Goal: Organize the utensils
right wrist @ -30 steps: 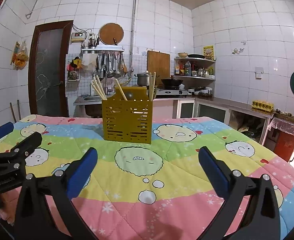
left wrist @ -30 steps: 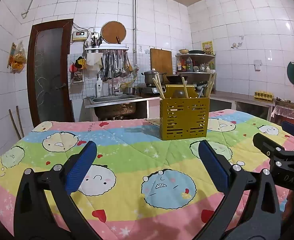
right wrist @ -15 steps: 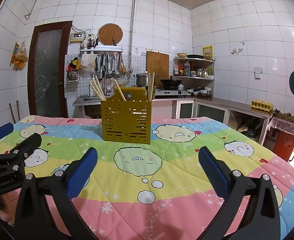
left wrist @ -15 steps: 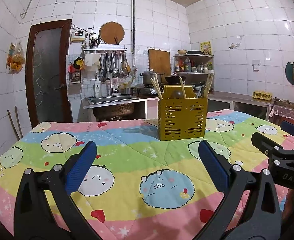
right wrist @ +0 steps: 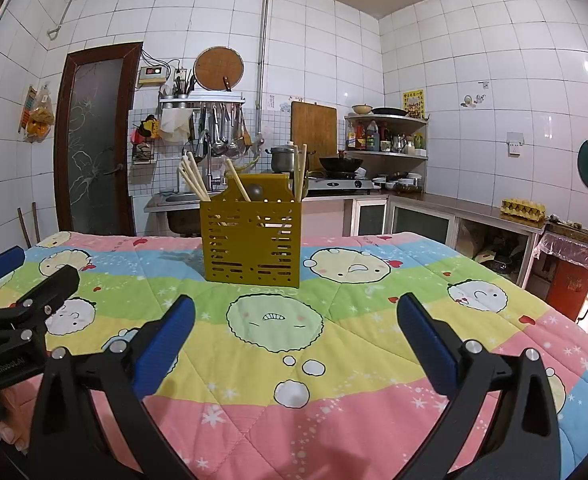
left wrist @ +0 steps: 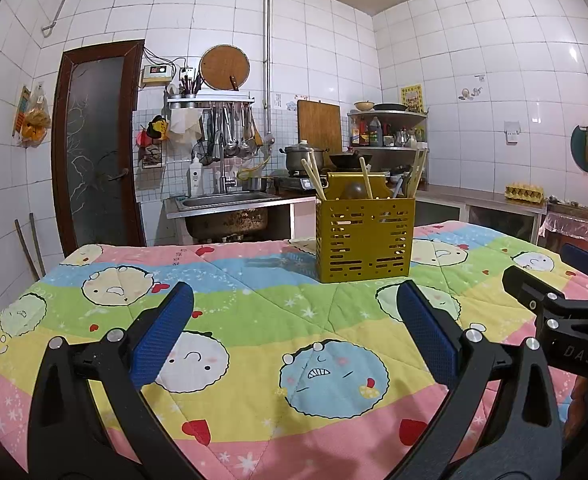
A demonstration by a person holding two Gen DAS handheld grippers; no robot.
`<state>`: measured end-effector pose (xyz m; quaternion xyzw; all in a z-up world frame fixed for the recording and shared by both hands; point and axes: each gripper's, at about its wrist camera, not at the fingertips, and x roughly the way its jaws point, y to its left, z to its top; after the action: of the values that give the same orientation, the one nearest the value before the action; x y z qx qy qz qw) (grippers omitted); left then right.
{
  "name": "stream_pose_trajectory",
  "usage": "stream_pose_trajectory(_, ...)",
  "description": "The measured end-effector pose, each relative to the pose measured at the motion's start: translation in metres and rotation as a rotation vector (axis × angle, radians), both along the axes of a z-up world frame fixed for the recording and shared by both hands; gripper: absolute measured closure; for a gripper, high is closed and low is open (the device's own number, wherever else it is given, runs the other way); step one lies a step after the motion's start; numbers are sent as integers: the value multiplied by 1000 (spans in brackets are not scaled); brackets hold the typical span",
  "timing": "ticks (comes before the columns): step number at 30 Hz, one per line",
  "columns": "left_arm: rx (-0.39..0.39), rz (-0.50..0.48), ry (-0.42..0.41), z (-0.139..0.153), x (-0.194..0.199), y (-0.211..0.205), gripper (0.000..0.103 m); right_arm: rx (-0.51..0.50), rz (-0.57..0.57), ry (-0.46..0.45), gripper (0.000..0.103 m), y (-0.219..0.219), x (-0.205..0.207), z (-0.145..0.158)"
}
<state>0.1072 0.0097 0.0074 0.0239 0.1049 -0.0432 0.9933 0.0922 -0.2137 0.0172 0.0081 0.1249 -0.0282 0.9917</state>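
A yellow perforated utensil holder stands upright on the quilt-covered table; it also shows in the right wrist view. Wooden chopsticks and a dark ladle stick out of it. My left gripper is open and empty, low over the quilt, well short of the holder. My right gripper is open and empty, also short of the holder. Each gripper shows at the edge of the other's view.
The colourful cartoon quilt covers the whole table. Behind it are a sink, hanging ladles, a stove with pots and a counter along the right wall. A brown door is at the left.
Both views have shifted slightly, so the holder sits a little higher in frame. Both grippers stay open and empty.
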Motion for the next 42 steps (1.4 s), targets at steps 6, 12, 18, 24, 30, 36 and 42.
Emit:
stream_pose_trajectory(6, -1, 1, -3, 1, -2, -1, 5, 0, 1, 0, 4, 0, 0, 0)
stream_pose_trajectory(12, -1, 1, -4, 1, -2, -1, 5, 0, 0, 1, 4, -1, 0, 0)
stream_pose_trajectory(18, -3, 1, -5, 0, -2, -1, 5, 0, -1, 1, 4, -1, 0, 0)
stream_pose_trajectory(24, -3, 1, -5, 1, -2, -1, 5, 0, -1, 0, 4, -1, 0, 0)
stream_pose_trajectory(30, -3, 1, -5, 0, -2, -1, 5, 2, -4, 2, 4, -2, 1, 0)
stream_pose_trajectory(36, -4, 1, -5, 1, -3, -2, 5, 1, -5, 2, 4, -2, 1, 1)
stream_pose_trajectory(42, -4, 2, -6, 0, -2, -1, 5, 1, -4, 2, 4, -2, 1, 0)
